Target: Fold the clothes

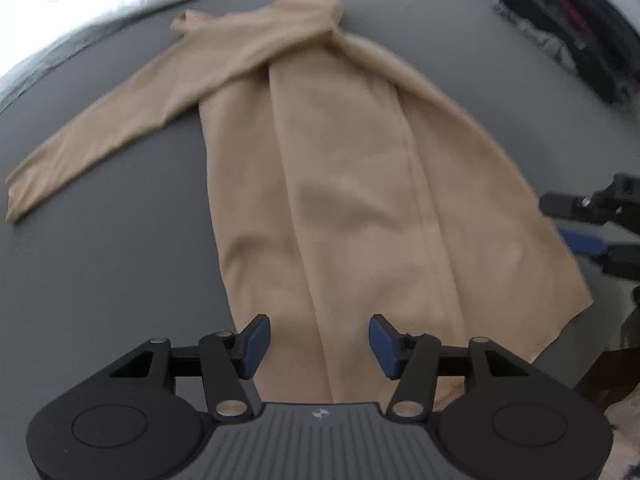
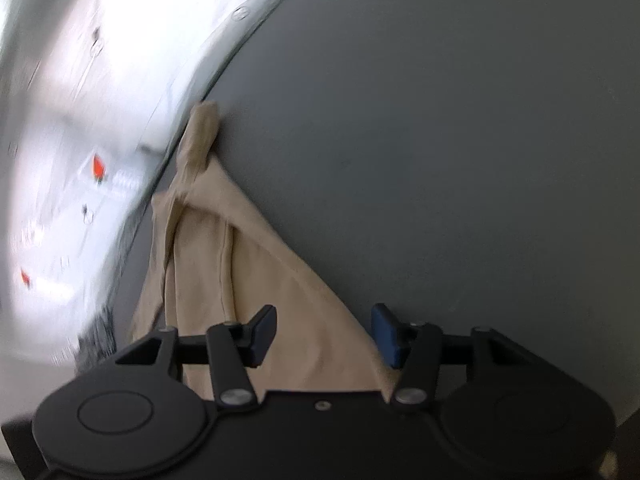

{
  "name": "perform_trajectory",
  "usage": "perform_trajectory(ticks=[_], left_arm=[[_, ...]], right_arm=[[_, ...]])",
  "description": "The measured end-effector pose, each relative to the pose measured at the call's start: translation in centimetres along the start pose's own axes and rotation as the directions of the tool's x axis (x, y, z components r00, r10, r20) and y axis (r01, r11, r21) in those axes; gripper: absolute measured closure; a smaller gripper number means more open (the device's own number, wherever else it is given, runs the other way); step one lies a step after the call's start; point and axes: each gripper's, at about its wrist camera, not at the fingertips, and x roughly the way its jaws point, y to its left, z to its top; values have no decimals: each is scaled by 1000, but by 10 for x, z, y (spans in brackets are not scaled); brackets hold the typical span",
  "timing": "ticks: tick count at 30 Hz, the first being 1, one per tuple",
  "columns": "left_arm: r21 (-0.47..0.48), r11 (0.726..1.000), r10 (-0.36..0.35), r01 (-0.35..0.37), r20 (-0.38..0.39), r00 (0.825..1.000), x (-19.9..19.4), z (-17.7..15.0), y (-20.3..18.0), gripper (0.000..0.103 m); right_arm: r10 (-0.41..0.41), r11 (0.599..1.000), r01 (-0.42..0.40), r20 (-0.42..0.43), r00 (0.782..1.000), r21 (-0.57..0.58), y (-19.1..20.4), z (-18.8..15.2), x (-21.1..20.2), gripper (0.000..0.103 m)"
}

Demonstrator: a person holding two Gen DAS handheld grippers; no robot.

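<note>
You are hovering the left gripper, fingers apart and empty, over the near hem of the beige garment, its long axis running far across the tabletop.

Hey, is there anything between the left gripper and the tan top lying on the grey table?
Nothing visible. The left gripper hangs open right over the near end of the tan top, with only air between its blue pads and the cloth. The dark pile sits far off at the table's corner.
</note>
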Motion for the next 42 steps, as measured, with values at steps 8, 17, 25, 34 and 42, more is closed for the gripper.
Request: perform_trajectory(ticks=[8,17,25,34,42], left_arm=[[-101,993,55,-57,-17,998,4,-11,-2,35],[-233,969,71,-83,-59,996,16,-7,13,11],[-261,961,82,-87,-29,996,13,-15,11,9],[-264,961,87,-88,-14,996,16,-14,8,7],[-268,960,71,-74,-22,997,21,-11,17,1]], right_arm=[[79,993,-81,-35,996,-81,-6,1,-9,99],[195,929,-214,-92,977,-301,29,-6,-19,100],[181,884,-262,-233,955,-388,55,-19,21,100],[197,939,-277,-342,919,-202,33,-24,54,100],[180,932,-286,-403,898,-222,41,-20,48,70]])
